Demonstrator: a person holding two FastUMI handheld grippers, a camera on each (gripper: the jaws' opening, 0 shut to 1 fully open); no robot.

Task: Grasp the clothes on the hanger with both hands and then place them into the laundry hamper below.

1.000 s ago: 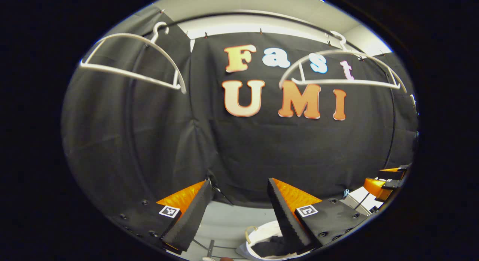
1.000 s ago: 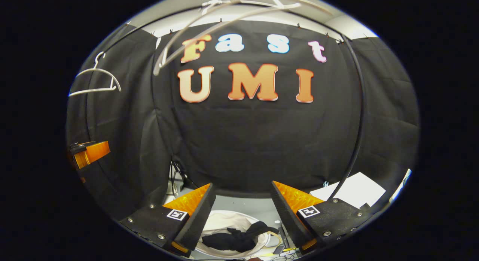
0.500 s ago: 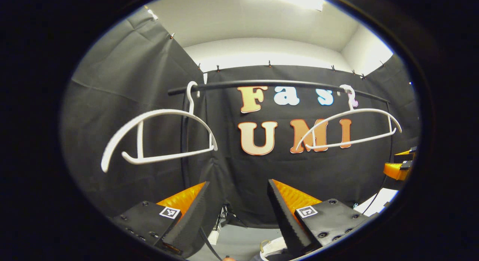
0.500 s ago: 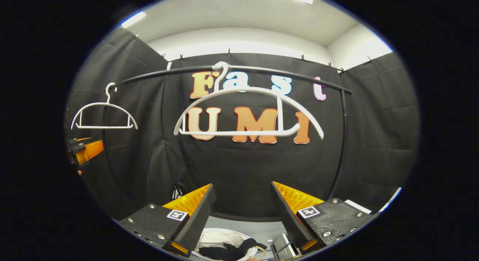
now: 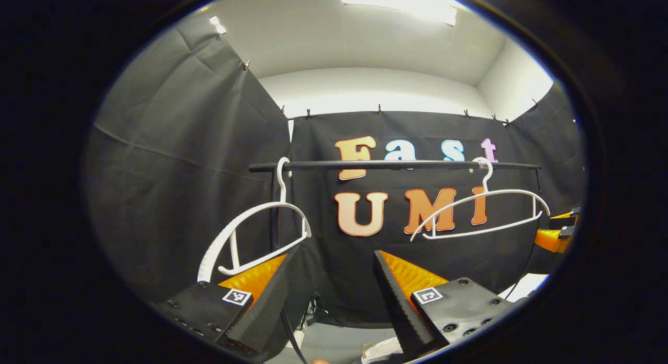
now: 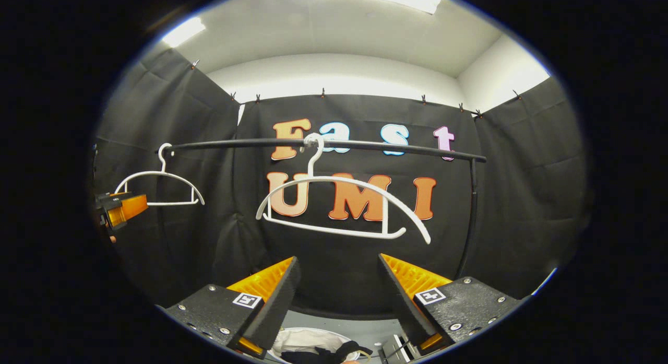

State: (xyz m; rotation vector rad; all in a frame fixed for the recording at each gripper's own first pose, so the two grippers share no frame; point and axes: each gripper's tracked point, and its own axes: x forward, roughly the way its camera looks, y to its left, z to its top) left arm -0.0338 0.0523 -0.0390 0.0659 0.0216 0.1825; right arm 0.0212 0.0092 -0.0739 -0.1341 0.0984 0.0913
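Standing open and empty, the right gripper (image 6: 336, 280) and left gripper (image 5: 331, 272) point level at the rail. Below them the hamper (image 6: 308, 339) already holds the dark clothes (image 6: 334, 352); farther off both hangers (image 6: 342, 207) hang bare, so little seems left to do.

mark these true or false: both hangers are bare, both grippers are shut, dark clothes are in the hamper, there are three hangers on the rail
1. Both hangers are bare: true. The left hanger and right hanger carry nothing.
2. Both grippers are shut: false. The left gripper and right gripper have their jaws apart, holding nothing.
3. Dark clothes lie in the hamper: true. Dark clothes sit in the white hamper.
4. Three hangers hang on the rail: false. The rail holds two.
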